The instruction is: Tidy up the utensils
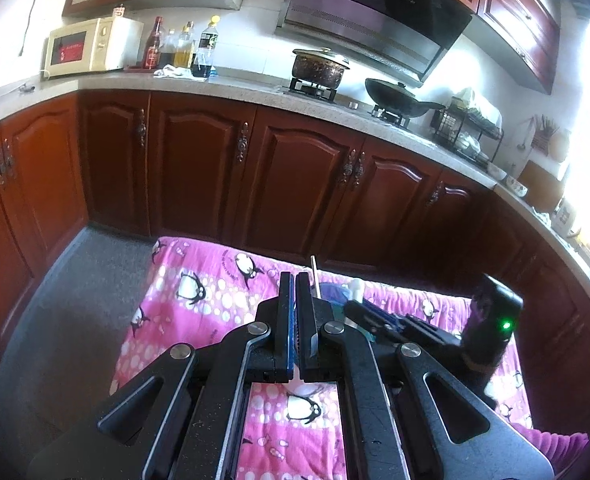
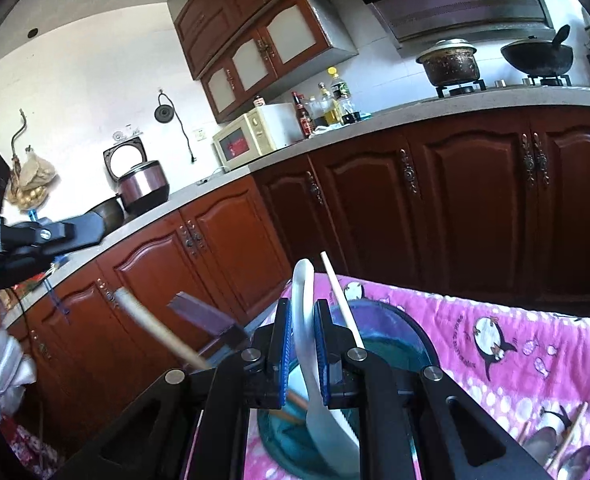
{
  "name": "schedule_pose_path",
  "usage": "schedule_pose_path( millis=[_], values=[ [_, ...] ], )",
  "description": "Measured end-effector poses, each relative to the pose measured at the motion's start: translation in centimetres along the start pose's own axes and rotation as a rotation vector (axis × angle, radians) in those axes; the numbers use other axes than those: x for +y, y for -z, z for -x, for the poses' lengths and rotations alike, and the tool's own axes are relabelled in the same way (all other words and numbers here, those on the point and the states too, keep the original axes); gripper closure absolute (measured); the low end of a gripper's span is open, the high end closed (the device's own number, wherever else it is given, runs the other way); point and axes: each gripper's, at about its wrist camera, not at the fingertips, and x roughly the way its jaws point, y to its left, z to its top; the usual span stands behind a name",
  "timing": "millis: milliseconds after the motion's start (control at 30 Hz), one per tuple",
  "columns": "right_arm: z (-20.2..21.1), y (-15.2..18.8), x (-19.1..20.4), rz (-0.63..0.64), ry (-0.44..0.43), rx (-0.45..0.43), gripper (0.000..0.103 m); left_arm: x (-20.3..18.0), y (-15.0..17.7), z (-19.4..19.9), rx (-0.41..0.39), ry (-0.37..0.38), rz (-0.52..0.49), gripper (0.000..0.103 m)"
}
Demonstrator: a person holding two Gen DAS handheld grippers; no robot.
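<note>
My right gripper (image 2: 303, 312) is shut on the handle of a white plastic utensil (image 2: 305, 320) whose serrated blade (image 2: 331, 436) hangs down into a blue-green holder (image 2: 399, 332) on the pink penguin cloth (image 2: 535, 352). A white chopstick (image 2: 341, 296), a wooden handle (image 2: 155, 328) and a purple-handled tool (image 2: 203, 312) also stand in the holder. My left gripper (image 1: 295, 280) is shut and empty above the cloth (image 1: 199, 296); the right gripper (image 1: 375, 316) shows beyond it, by the holder's rim (image 1: 333, 290) and a chopstick (image 1: 315, 276).
More spoons and chopsticks (image 2: 563, 436) lie on the cloth at lower right. Dark wooden cabinets (image 1: 295, 176) and a countertop (image 1: 223, 88) with microwave (image 1: 91, 44), bottles (image 1: 179, 46), pot (image 1: 319, 66) and wok (image 1: 399, 96) stand behind. A rice cooker (image 2: 141, 184) sits left.
</note>
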Motion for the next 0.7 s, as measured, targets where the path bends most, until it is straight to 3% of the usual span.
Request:
schedule_pose_path(
  millis=[133,200,267,433,533,700],
  values=[
    [0.1,0.8,0.3,0.018,-0.001,0.078,0.092,0.0,1.1,0.3,0.023,-0.004,0.009,0.100],
    [0.0,1.3,0.4,0.031,0.011,0.110,0.092,0.1,1.8,0.5,0.034,-0.010,0.016,0.088],
    [-0.5,2.0,0.3,0.024,0.020,0.168,0.091,0.5,2.5,0.6,0.049,-0.015,0.039,0.068],
    [-0.5,2.9,-0.9,-0.040,0.051,0.226,0.091,1.2,4.4,0.6,0.090,-0.039,0.088,0.061],
    [0.2,2.9,-1.1,-0.055,0.070,0.258,0.080,1.2,5.4,0.5,0.120,-0.039,0.109,0.057],
    [2.9,2.8,-0.6,-0.035,0.089,0.235,0.076,0.4,7.2,0.0,0.158,-0.056,0.115,0.052]
  ],
)
